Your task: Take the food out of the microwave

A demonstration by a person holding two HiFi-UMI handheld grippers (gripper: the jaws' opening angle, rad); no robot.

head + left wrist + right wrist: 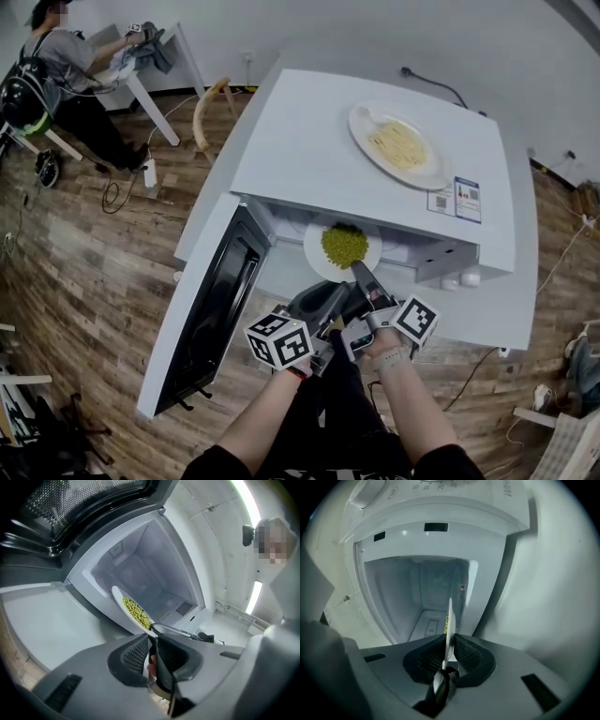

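Note:
The white microwave (309, 159) stands with its door (220, 300) swung wide to the left. A white plate (316, 251) heaped with green peas (344, 244) sits at the mouth of the cavity. My right gripper (360, 271) is shut on the plate's near rim; in the right gripper view (449, 641) the plate (449, 616) runs edge-on between the pads. My left gripper (328, 284) comes in beside it from the left. In the left gripper view (151, 639) the plate's rim (121, 599) enters the narrow gap between the pads, with the peas (136, 612) just beyond.
A second plate with pale noodles (398, 145) rests on top of the microwave. The microwave stands on a white table (525, 309). On the wooden floor at far left a person (70, 70) works at another table, with cables and chair legs nearby.

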